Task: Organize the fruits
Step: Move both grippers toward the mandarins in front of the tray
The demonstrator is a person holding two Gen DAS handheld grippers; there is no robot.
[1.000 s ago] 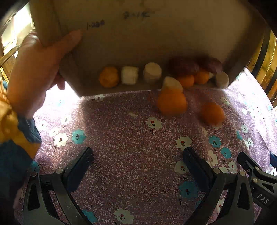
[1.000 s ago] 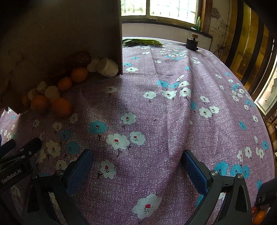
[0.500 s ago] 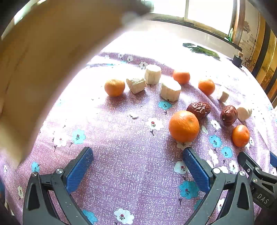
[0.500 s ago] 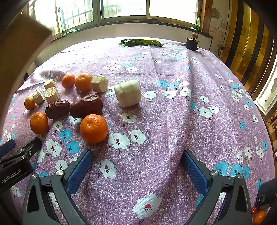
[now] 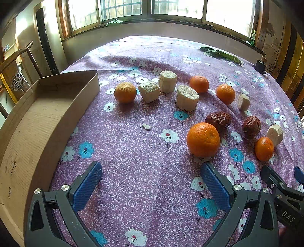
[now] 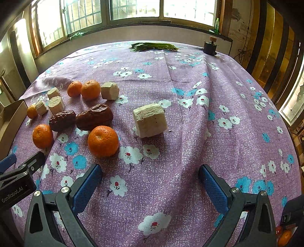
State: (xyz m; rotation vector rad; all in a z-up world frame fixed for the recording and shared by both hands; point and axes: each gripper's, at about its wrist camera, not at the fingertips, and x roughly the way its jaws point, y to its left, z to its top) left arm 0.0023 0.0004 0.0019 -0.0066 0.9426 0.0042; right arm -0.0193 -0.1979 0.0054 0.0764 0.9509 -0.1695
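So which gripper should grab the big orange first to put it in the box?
Probably the left gripper. The big orange sits just past its right finger, and the cardboard box lies along its left side. The right gripper is open too, but the box is farther from it.

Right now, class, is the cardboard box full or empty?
Empty as far as visible: the cardboard box shows only bare floor; its near end is cropped.

A home dining room: floral tablecloth (image 6: 190, 106), wooden chair (image 5: 17, 62) at left, wood-framed windows (image 6: 133, 11) across the top
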